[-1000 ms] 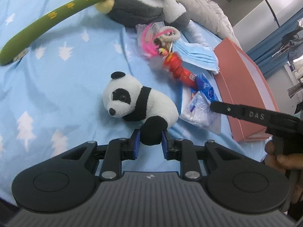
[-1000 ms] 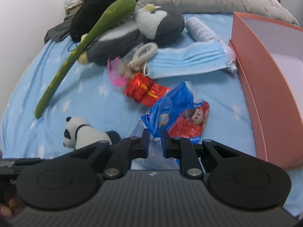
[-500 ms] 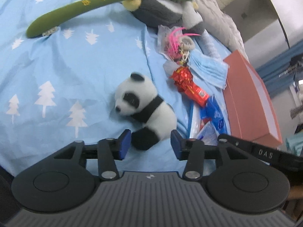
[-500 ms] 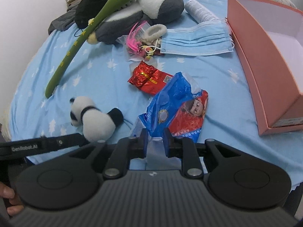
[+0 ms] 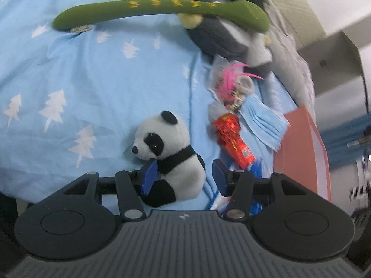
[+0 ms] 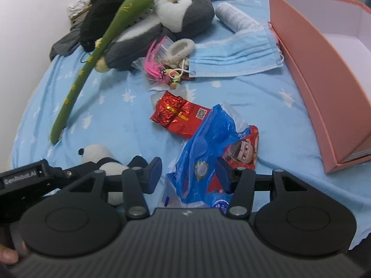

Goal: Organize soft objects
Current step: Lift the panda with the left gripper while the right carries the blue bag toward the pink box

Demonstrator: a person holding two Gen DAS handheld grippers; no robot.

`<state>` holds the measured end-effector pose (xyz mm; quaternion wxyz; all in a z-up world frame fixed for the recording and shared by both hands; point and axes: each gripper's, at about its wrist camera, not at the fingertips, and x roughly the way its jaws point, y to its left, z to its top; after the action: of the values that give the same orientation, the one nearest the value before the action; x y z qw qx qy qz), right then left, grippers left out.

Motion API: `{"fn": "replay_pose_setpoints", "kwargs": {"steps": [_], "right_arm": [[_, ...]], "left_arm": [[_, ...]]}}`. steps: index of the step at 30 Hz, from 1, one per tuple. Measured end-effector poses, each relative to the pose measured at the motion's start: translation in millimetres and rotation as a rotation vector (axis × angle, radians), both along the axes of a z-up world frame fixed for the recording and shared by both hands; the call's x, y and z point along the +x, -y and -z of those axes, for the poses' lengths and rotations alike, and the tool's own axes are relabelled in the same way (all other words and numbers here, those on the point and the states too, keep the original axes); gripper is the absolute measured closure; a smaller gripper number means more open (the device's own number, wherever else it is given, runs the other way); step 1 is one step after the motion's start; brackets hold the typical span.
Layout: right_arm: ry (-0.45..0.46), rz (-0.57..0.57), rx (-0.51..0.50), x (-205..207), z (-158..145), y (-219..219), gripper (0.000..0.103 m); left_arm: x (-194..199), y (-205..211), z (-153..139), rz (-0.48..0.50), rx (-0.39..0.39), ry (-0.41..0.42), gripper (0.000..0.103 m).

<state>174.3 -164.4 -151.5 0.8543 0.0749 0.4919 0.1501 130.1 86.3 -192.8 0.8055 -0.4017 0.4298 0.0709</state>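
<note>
A small panda plush [image 5: 170, 153] lies on the blue bed sheet [image 5: 69, 74]; it also shows in the right wrist view [image 6: 102, 157]. My left gripper [image 5: 183, 178] is open, its jaws either side of the panda's body. My right gripper [image 6: 189, 173] is open around a blue and red snack bag [image 6: 213, 148]. A long green plush stick [image 5: 150, 11] lies across a grey penguin plush [image 6: 167, 20] at the far side of the bed.
A red foil packet [image 6: 178, 113], a blue face mask [image 6: 234, 55], a pink feather toy [image 6: 155, 62] and a white roll [image 6: 234, 18] lie mid-bed. An open pink box [image 6: 320, 74] stands on the right. Dark clothes [image 6: 106, 7] are piled at the back.
Both grippers have opened. The left let go of the panda's leg and now straddles its body. The right let go of the snack bag, which rests on the sheet.
</note>
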Motion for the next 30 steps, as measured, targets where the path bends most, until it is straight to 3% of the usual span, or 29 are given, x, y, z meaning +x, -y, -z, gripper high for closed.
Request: {"fn": "replay_pose_setpoints", "kwargs": {"steps": [5, 10, 13, 22, 30], "right_arm": [[-0.011, -0.006, -0.014, 6.4, 10.4, -7.9, 0.051], [-0.016, -0.009, -0.040, 7.9, 15.9, -8.4, 0.084], [0.001, -0.008, -0.046, 4.0, 9.8, -3.6, 0.090], [0.027, 0.006, -0.047, -10.0, -3.3, 13.1, 0.092], [0.078, 0.038, -0.044, -21.2, -21.4, 27.6, 0.093]], "left_arm": [[9.5, 5.4, 6.9, -0.020, 0.022, -0.046, 0.045], [16.8, 13.9, 13.7, -0.010, 0.051, -0.069, 0.045], [20.7, 15.0, 17.9, -0.001, 0.057, -0.079, 0.045], [17.6, 15.5, 12.3, 0.056, 0.074, -0.054, 0.051], [8.1, 21.3, -12.4, 0.163, 0.116, -0.003, 0.052]]}}
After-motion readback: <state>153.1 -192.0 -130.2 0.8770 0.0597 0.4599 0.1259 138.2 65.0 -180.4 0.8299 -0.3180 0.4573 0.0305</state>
